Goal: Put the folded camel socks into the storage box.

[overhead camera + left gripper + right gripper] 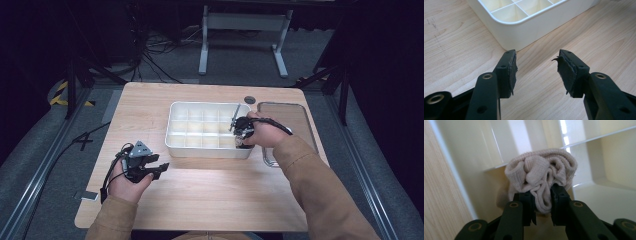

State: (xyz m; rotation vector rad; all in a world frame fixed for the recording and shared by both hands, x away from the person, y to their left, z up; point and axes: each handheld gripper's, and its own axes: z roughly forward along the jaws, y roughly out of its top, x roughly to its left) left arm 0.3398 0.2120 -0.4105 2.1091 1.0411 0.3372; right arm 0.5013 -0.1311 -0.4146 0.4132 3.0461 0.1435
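Nearest us, our left hand-held gripper hovers over the wooden desk, jaws spread and empty, just short of the white divider tray. Farther on, our right hand-held gripper clamps a bunched beige sock inside the tray's near right compartment. Beyond it lies a metal tray.

No legible text, label, brand, number or sign anywhere
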